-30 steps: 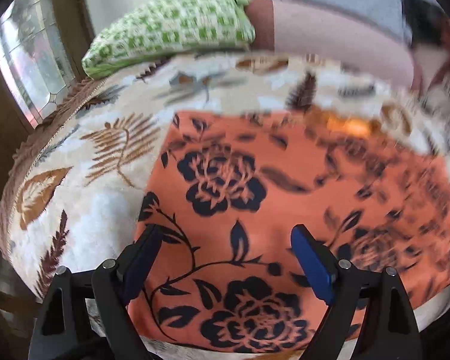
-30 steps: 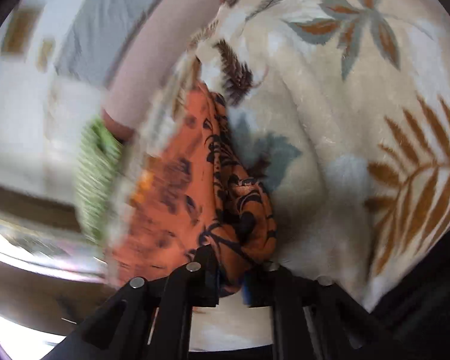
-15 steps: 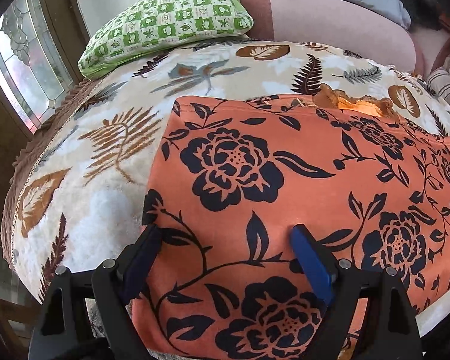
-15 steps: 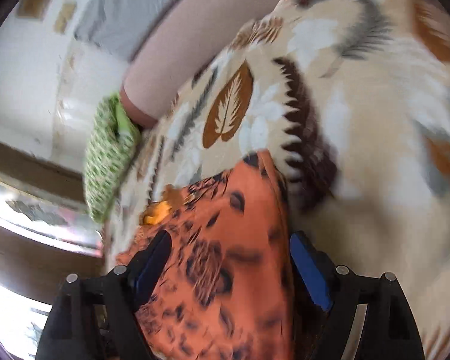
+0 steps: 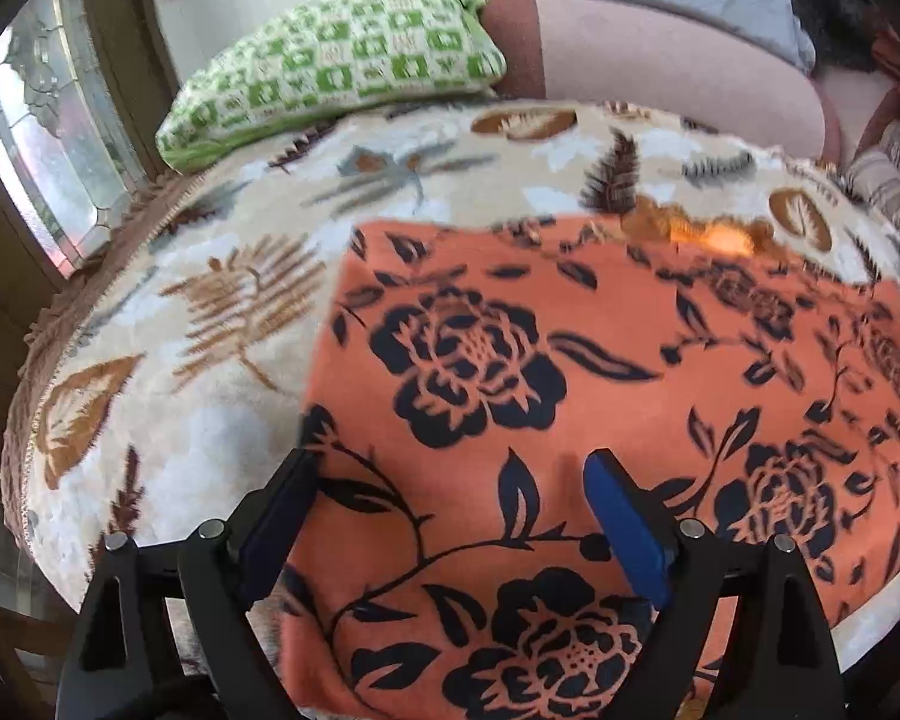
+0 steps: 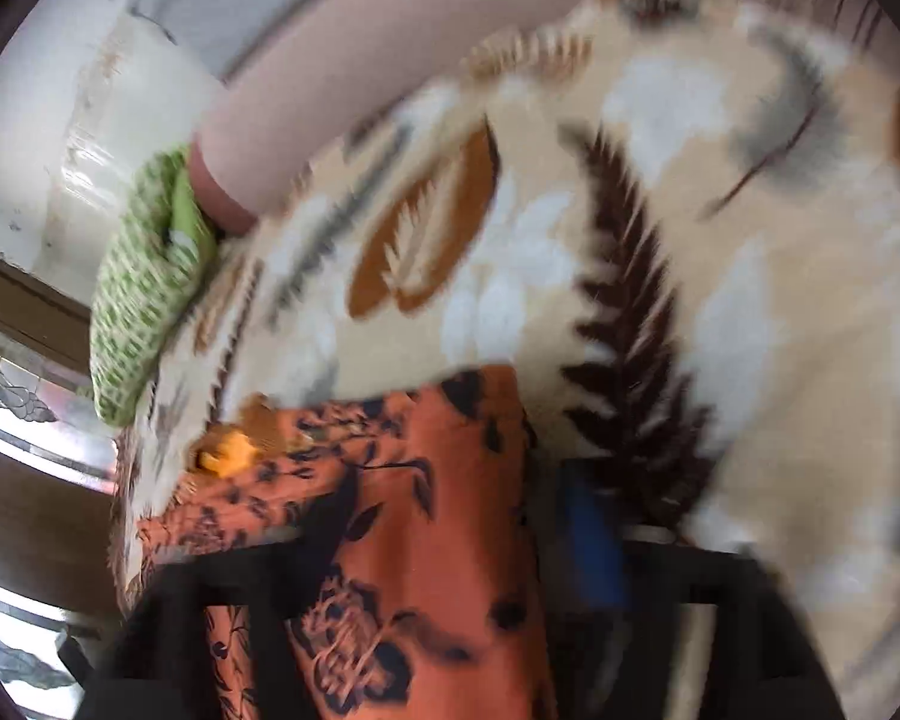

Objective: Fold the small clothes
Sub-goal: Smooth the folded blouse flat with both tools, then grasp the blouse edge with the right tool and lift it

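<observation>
An orange garment with black flowers (image 5: 600,384) lies spread flat on the leaf-patterned blanket (image 5: 222,312). My left gripper (image 5: 450,516) is open, hovering over the garment's near left corner, holding nothing. In the right wrist view the same garment (image 6: 426,516) lies below, its right edge between my fingers. My right gripper (image 6: 468,534) is open and blurred by motion, just above the cloth. A yellow-orange trim (image 5: 708,234) shows at the garment's far edge, also in the right wrist view (image 6: 228,456).
A green checked pillow (image 5: 330,66) lies at the blanket's far left, also seen in the right wrist view (image 6: 144,294). A pink bolster (image 5: 660,72) runs along the back. A window (image 5: 42,138) is on the left. A striped cushion (image 5: 894,180) sits far right.
My right gripper let go of the bunched garment, opened and swung over its right edge. The garment now lies flat. My left gripper stayed open over the near corner.
</observation>
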A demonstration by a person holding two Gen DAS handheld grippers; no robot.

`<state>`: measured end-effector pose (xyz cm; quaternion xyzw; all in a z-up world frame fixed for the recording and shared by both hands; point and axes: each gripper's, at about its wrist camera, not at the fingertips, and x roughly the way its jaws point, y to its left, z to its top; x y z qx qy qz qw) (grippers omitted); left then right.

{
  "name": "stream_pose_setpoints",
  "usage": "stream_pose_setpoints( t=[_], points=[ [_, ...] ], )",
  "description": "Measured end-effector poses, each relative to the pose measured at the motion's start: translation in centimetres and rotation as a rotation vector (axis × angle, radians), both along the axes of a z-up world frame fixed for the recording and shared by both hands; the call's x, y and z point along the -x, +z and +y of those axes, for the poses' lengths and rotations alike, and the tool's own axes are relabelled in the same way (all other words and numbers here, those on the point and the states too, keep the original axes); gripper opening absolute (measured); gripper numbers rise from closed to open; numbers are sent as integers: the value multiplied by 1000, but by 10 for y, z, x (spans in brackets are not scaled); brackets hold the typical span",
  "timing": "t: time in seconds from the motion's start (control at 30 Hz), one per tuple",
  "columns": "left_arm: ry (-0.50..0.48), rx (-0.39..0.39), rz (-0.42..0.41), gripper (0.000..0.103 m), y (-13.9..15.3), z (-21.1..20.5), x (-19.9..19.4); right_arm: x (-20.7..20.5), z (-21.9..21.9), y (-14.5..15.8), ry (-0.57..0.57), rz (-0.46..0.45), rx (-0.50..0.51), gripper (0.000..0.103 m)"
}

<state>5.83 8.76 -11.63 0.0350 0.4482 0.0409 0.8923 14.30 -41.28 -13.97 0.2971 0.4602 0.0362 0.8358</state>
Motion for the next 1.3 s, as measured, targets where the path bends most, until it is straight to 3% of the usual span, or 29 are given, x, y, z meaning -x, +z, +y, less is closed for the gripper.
stream_pose_setpoints(
  t=[0.1, 0.2, 0.27, 0.4, 0.5, 0.57, 0.7, 0.73, 0.8, 0.87, 0.93, 0.97, 1.03, 1.07, 1.13, 1.17, 1.2, 1.23, 1.27, 1.3],
  points=[
    [-5, 35, -36, 90, 13, -3, 6, 50, -4, 24, -49, -48, -125, 78],
    [-39, 41, -49, 90, 19, -15, 11, 118, 13, 22, -32, -33, -272, 81],
    [-53, 54, -43, 90, 18, -21, 12, 152, 30, 6, -37, -5, -338, 84],
    [-76, 57, -6, 90, 18, -36, 12, 179, 52, -63, -94, 176, -443, 85],
    [-75, 62, -5, 90, 24, -41, 16, 178, 33, -74, -212, 129, -548, 86],
    [-67, 90, -13, 90, 29, -42, 20, 170, 24, -63, -232, 57, -515, 86],
    [-112, 109, 23, 90, 21, -58, 21, 160, 19, -68, -249, 70, -507, 83],
    [-135, 101, 49, 90, 11, -65, 17, 159, 20, -69, -243, 72, -494, 82],
    [-157, -2, 122, 88, -18, -77, 6, 159, 21, -70, -259, 75, -491, 76],
    [-156, -16, 116, 87, -22, -79, 7, 160, 21, -63, -247, 61, -486, 66],
    [-164, 26, 89, 86, -6, -80, 11, 160, 18, -50, -214, 40, -464, 66],
    [-173, 39, 37, 86, 7, -82, 13, 158, 21, -45, -198, 27, -443, 67],
    [-166, 12, -27, 86, 19, -87, 13, 156, 24, -43, -208, 18, -387, 74],
    [-165, 3, -23, 86, 16, -89, 10, 153, 25, -48, -209, 33, -377, 79],
    [-186, 0, 91, 86, -11, -95, -5, 147, 24, -64, -231, 71, -423, 78],
    [-188, -7, 148, 89, -29, -95, -11, 145, 25, -66, -231, 60, -427, 70],
    [-179, 8, 109, 91, -30, -93, -12, 141, 27, -66, -219, 61, -401, 41],
    [-175, 14, 101, 91, -29, -92, -12, 139, 27, -66, -205, 73, -396, 21],
    [-171, 19, 111, 91, -28, -92, -14, 137, 27, -64, -201, 77, -380, 15],
    [-167, 28, 115, 91, -27, -92, -15, 135, 29, -58, -188, 68, -347, 14]
  ],
)
